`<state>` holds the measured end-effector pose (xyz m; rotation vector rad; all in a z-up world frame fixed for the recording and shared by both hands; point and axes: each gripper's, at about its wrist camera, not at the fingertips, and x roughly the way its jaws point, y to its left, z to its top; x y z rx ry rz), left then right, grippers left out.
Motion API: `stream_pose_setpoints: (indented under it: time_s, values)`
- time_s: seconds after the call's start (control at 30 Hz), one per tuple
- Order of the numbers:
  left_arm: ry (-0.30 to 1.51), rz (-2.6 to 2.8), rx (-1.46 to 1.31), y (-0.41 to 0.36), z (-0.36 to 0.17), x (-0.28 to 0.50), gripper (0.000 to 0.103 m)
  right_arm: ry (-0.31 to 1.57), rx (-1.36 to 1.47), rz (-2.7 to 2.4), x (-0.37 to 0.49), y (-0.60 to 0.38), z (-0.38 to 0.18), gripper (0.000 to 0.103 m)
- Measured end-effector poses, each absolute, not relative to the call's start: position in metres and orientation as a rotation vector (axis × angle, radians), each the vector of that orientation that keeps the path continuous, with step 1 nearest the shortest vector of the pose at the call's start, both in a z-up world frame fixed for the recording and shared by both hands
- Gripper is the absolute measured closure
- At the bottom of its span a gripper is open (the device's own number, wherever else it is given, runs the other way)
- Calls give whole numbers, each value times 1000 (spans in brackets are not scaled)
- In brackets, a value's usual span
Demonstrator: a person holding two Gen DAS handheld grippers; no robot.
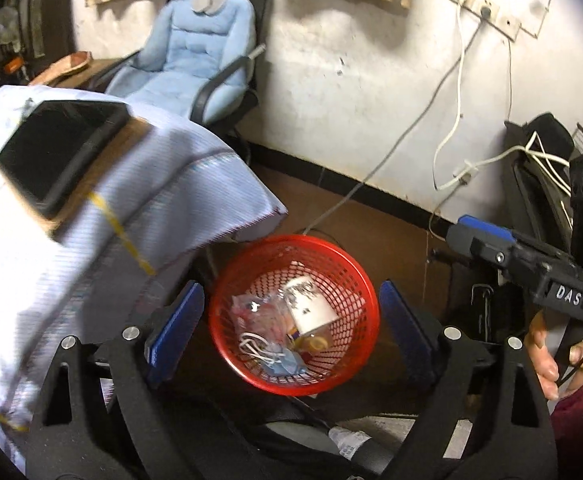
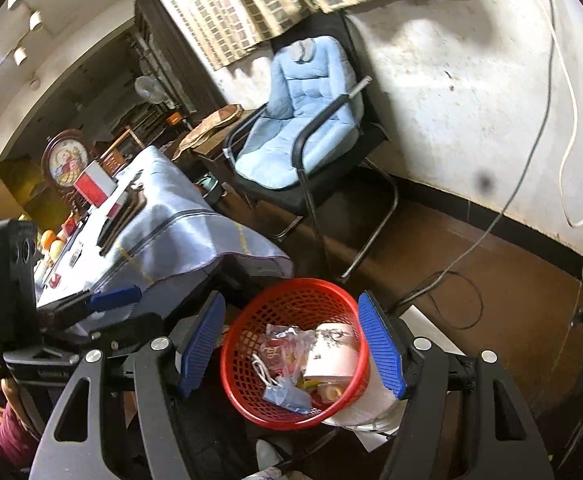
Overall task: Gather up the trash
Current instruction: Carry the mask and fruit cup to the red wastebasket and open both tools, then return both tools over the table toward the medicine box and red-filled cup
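A red mesh basket stands low on the brown floor beside the table. It holds a white paper cup, crumpled clear wrappers and a blue face mask with white loops. My left gripper hangs above the basket, open, with nothing between its blue pads. The right gripper is also open and empty over the basket; the cup shows between its pads. The right gripper's blue fingertip pokes in from the right, with a hand behind it.
A table under a pale blue cloth with a black flat device is close on the left. A blue cushioned chair stands against the white wall. Cables hang down to the floor. A white round object sits against the basket.
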<state>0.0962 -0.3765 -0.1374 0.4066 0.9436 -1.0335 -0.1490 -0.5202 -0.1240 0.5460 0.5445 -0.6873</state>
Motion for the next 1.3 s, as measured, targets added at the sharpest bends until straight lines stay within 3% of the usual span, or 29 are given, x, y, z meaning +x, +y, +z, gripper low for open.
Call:
stream_pose_setpoints:
  time_s: [0.3,0.43,0.73,1.1,1.3]
  values:
    - [864,-993,333,-338,-104,107,15,544,442,-646,-129,-487,-92,34]
    - [808,-961,322,-319,-91,108,14,539,386,-637,-119,-470,-77,25]
    - [694,-860,285,-267,-65,116,11,556,296,-567,-80,-437,-54,24]
    - [594,-663,279,-183,-41,158,7,627,199,-414,16,-385,-47,23]
    - [628,-547,272,-136,-43,201,7,680,158,-310,83,-355,-55,23]
